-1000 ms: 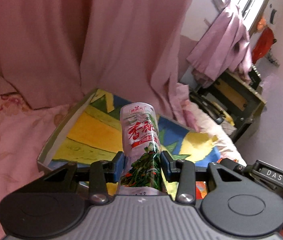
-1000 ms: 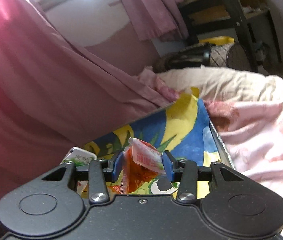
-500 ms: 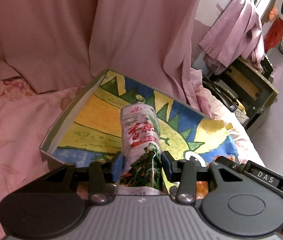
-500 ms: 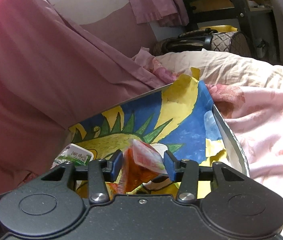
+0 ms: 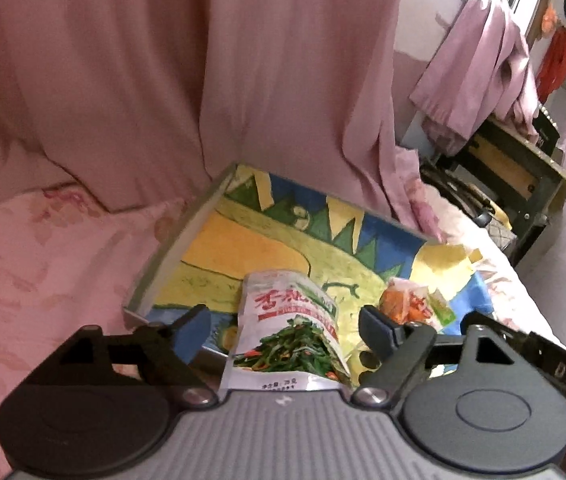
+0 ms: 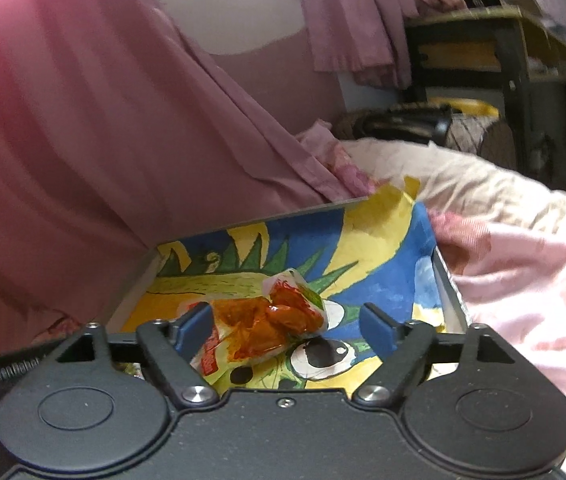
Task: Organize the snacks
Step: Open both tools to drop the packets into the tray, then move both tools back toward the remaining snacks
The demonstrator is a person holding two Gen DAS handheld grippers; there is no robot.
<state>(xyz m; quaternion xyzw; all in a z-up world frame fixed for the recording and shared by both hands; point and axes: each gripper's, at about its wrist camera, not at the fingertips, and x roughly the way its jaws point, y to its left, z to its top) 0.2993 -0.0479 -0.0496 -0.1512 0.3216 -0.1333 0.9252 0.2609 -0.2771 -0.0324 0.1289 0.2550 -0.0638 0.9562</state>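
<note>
Over the painted tray [image 5: 171, 256], both tools have just sprung wide: left tool [image 5: 283, 326] clear of the green snack packet [image 5: 289, 332], right tool [image 6: 287, 326] clear of the orange one [image 6: 267, 322]. Best now: back out straight, snagging neither wrapper.

Left gripper [image 5: 285, 330] tilted downward, jaws just opened wide, blue pads clear on both sides of what lies between them, gripping nothing. Right gripper [image 6: 287, 330] likewise angled down, jaws just spread apart, left pad close beside what lies between, right pad well clear, nothing clamped.
</note>
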